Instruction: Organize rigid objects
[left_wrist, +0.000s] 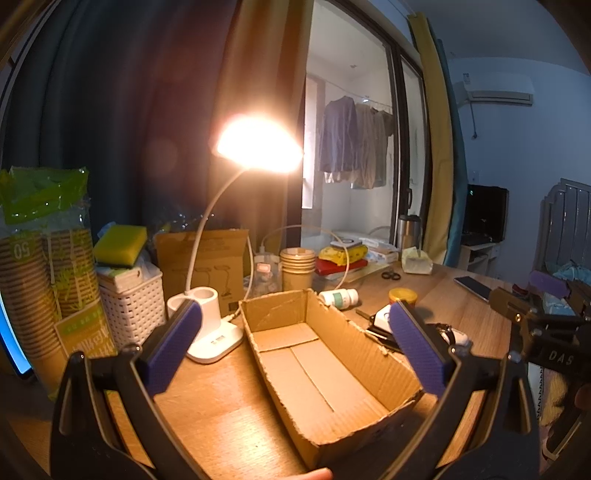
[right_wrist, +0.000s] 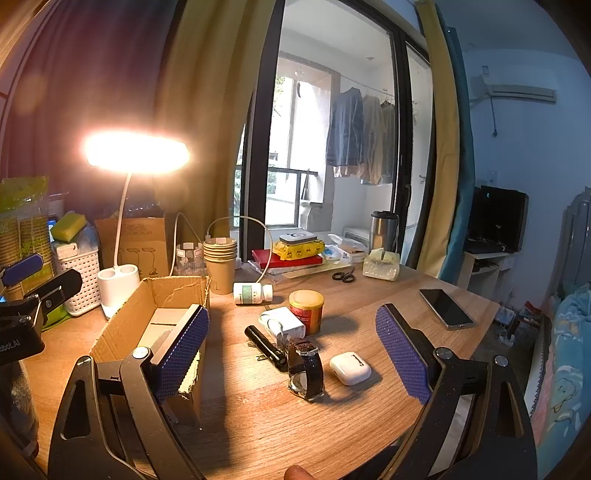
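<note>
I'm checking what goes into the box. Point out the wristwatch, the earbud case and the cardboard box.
wristwatch (right_wrist: 306, 369): right wrist view, on its dark strap.
earbud case (right_wrist: 349, 367): right wrist view, on its white lid.
cardboard box (left_wrist: 373, 354): left wrist view, on its right inner wall.

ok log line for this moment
stage: start | left gripper: open over cardboard box, empty | right gripper: open over watch | earbud case: on table

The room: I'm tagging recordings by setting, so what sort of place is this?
Probably a lived-in bedroom or studio flat: clothes drying on a balcony rail, a wall air conditioner, and a cluttered wooden desk.
</note>
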